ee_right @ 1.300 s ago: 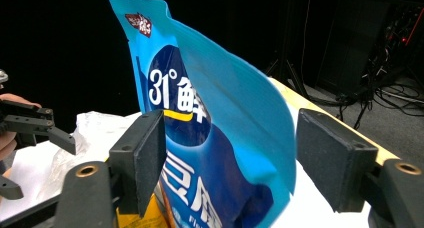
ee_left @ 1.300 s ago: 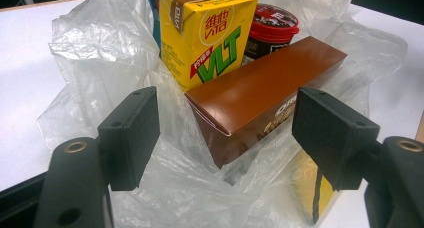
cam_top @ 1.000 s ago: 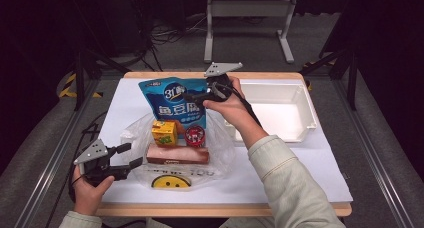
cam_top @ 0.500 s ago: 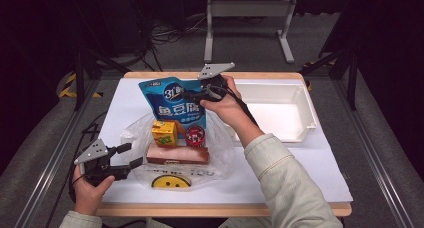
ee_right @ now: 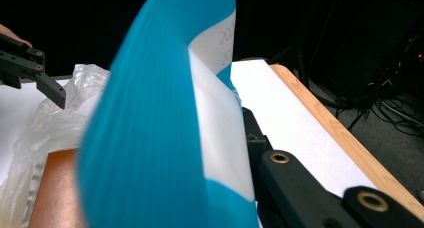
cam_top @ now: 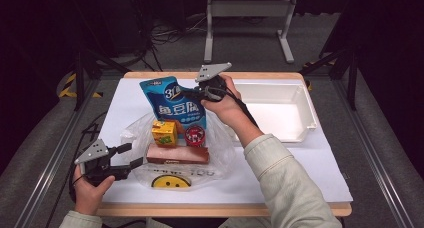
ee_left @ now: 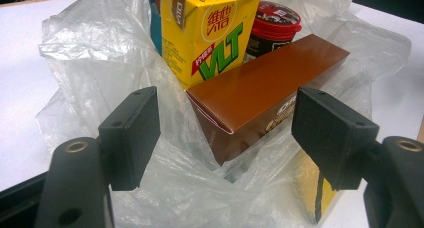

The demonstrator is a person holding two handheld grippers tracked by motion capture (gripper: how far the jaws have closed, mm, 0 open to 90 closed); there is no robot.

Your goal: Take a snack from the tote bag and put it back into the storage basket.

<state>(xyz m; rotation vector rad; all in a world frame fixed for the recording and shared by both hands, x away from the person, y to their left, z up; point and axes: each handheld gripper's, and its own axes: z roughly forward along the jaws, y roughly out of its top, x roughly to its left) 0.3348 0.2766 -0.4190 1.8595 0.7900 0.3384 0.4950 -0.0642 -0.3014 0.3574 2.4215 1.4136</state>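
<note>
Your right tool (cam_top: 192, 94) has just closed, pinching the glossy blue foil snack pouch (cam_top: 172, 103) by its upper right edge; your left tool (cam_top: 129, 156) stays spread beside the crinkled clear plastic bag (cam_top: 220, 153).

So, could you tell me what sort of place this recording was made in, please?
Probably a lab or studio set up for recording, not a home: a white-covered table in a dark room, metal rails along its sides, cables on the floor and a metal stand behind.
</note>
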